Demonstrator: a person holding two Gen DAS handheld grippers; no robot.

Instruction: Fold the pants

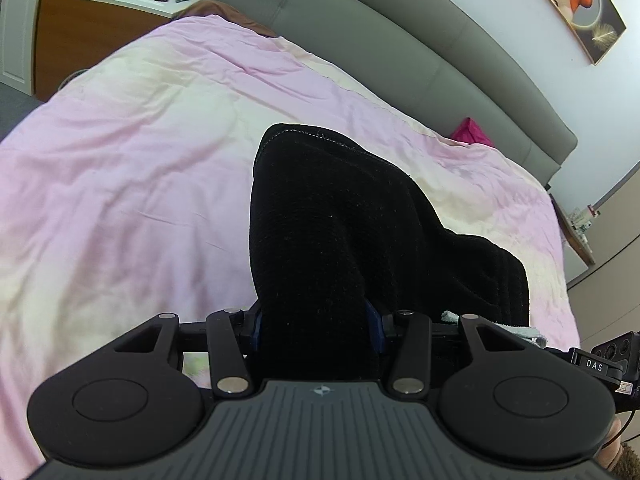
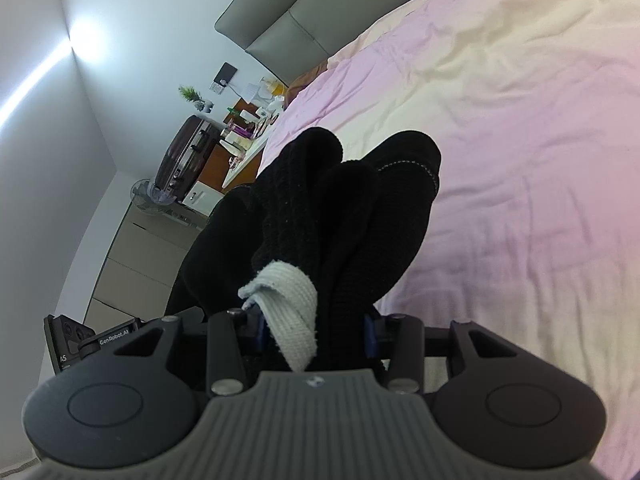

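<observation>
Clearly both tools are clamped on cloth: the left gripper pinches a thick bunch of the black pants, and the right gripper pinches another bunch together with a pale woven drawstring. The pants hang forward from the fingers of each tool, lifted above the pink bedspread that lies ahead and below.

By the look of it the fabric is a soft, plush knit, fairly bulky and limp, so it should sag and bunch rather than hold a crease; taking it at the waistband edge or hems, with the layers together, seems safest.

Only the right wrist view shows the drawstring plainly and several rolled folds; the left wrist view alone shows a stitched hem at the far end, and the grey headboard beyond.
</observation>
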